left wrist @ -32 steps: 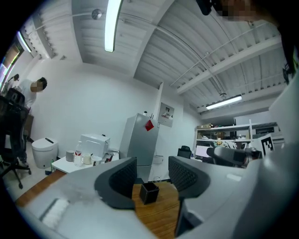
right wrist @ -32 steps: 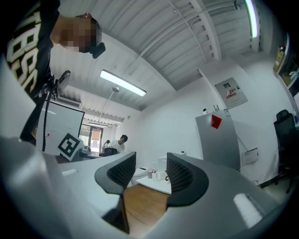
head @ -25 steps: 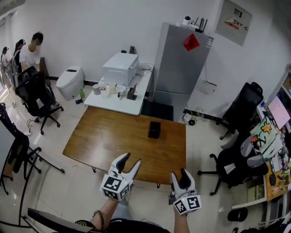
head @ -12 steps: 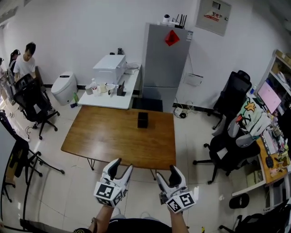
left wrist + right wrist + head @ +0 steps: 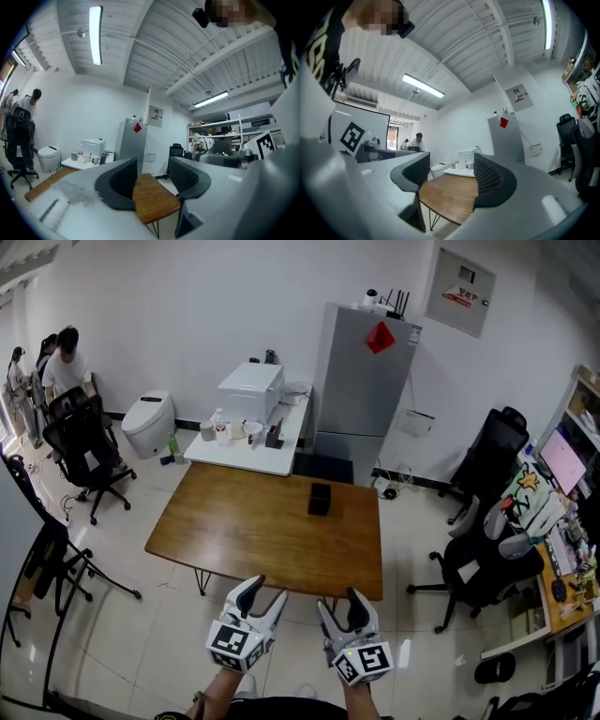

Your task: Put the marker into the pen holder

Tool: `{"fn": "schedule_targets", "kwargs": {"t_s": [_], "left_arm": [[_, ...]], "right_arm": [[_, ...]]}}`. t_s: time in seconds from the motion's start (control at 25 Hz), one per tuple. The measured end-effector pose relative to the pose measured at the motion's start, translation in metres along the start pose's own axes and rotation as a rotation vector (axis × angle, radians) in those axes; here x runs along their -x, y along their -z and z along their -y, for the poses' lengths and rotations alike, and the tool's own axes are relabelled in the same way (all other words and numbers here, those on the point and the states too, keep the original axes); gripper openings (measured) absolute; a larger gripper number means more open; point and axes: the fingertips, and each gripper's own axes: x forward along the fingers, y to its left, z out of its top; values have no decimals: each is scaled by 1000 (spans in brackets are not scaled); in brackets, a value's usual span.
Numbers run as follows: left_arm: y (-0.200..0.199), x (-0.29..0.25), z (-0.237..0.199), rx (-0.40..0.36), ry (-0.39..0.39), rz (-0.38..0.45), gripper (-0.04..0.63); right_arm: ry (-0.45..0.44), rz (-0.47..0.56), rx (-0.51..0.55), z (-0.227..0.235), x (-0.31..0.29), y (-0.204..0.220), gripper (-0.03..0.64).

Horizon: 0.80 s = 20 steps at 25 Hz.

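A small black pen holder (image 5: 320, 499) stands on the far right part of the brown wooden table (image 5: 244, 531). No marker can be made out in any view. Both grippers hang over the floor short of the table's near edge, well away from the holder. My left gripper (image 5: 265, 589) is open with nothing between its fingers; in the left gripper view (image 5: 152, 171) only the table corner (image 5: 154, 201) shows through the gap. My right gripper (image 5: 339, 601) stands wide, its jaws closing a little on nothing, and the right gripper view (image 5: 449, 171) shows the table top (image 5: 450, 197) between them.
Behind the brown table stands a white table (image 5: 246, 454) with a printer (image 5: 251, 388) and cups. A tall grey cabinet (image 5: 364, 381) is at the back. Black office chairs (image 5: 483, 563) and a cluttered desk (image 5: 567, 559) fill the right. People (image 5: 64, 357) and a chair (image 5: 82, 446) are far left.
The right gripper's jaws have spread wider than a second ago. Both grippers have drawn closer together and stay low before the table's near edge. The head view has shifted slightly.
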Motion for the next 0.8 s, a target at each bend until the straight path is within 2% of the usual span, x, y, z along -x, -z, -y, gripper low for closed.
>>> {"fn": "schedule_targets", "kwargs": {"t_s": [0.16, 0.28, 0.52, 0.8], "left_arm": [[1, 16, -13, -14, -8, -5, 210], [1, 27, -25, 23, -8, -17, 210], [-19, 40, -42, 43, -17, 37, 210], [-17, 46, -51, 62, 3, 27, 210]], "right_arm": [[63, -37, -20, 6, -5, 9, 285], [84, -46, -36, 1, -12, 16, 264], [32, -47, -26, -35, -30, 18, 262], [23, -78, -22, -54, -37, 28, 262]]}}
